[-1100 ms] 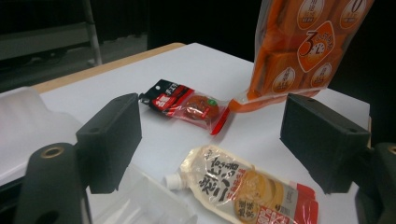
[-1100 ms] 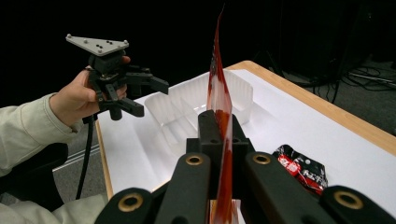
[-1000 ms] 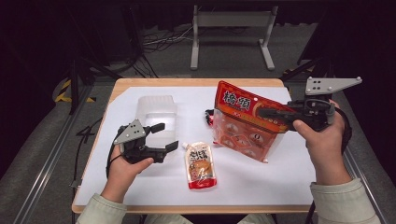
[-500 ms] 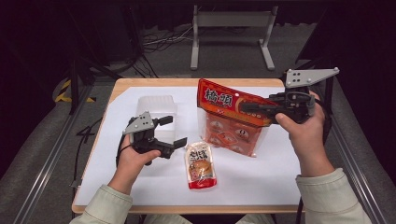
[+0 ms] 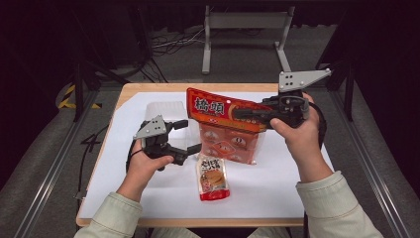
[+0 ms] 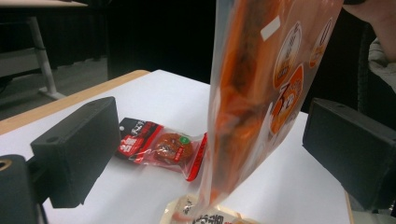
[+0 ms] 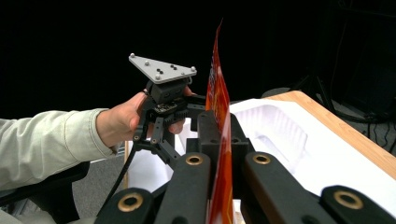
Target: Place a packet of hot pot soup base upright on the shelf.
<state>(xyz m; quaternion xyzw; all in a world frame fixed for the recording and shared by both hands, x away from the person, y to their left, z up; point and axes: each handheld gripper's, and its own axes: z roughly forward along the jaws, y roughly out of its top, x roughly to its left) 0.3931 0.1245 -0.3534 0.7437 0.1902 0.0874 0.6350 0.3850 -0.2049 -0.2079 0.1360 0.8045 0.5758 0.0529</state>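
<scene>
A lab: black-curtained surroundings, floor cables [image 5: 163, 42], white-topped table [image 5: 277, 183] on rails.

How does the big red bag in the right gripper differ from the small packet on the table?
The big red bag hangs upright, off the table, clamped at its top edge by the right gripper; the small packet lies flat on the white table, ungripped. The big red bag is far larger than the small packet. Both are red, part-clear food pouches.

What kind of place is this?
Probably a lab or studio set up for recording: a white-topped table ringed by black curtains, loose cables on the floor, and a metal stand behind it.
</scene>
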